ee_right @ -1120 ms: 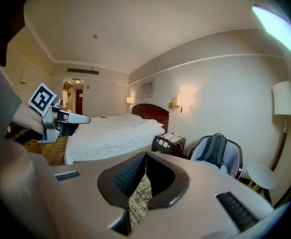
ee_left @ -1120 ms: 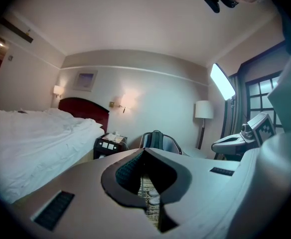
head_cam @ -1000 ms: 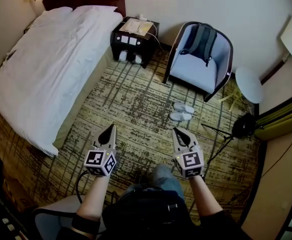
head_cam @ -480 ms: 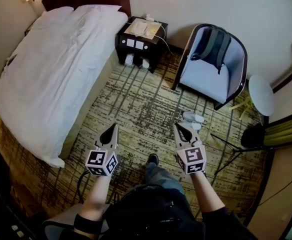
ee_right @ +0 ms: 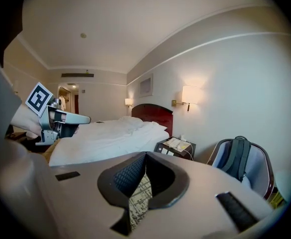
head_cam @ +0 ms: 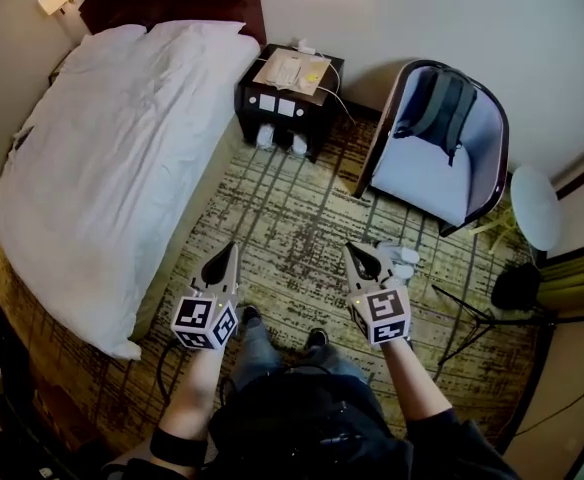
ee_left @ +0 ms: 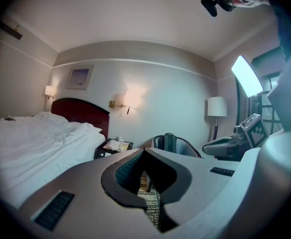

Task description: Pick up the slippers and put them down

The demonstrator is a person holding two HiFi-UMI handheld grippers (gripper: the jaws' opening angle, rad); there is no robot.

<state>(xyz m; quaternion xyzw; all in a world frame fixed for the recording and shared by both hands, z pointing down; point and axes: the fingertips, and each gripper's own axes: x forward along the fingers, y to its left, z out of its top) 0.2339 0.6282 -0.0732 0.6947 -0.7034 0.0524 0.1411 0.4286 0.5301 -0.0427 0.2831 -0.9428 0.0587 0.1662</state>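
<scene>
A pair of white slippers (head_cam: 402,258) lies on the patterned carpet in front of the armchair, partly hidden behind my right gripper (head_cam: 355,255) in the head view. That gripper is shut and holds nothing, its tip just left of the slippers and above the floor. My left gripper (head_cam: 228,253) is also shut and holds nothing, over bare carpet near the bed's side. In each gripper view the jaws (ee_left: 144,152) (ee_right: 144,156) meet with only carpet showing below them. The slippers appear in neither gripper view.
A white bed (head_cam: 112,158) fills the left. A dark nightstand (head_cam: 290,83) has a second white pair (head_cam: 280,139) beneath it. A grey armchair (head_cam: 437,153) holds a backpack (head_cam: 442,103). A round lamp shade (head_cam: 537,208) and a tripod (head_cam: 472,313) stand at the right.
The person has walked forward with both grippers. The slippers, formerly well ahead of the right gripper, now lie right beside its tip. Both grippers stayed shut.
</scene>
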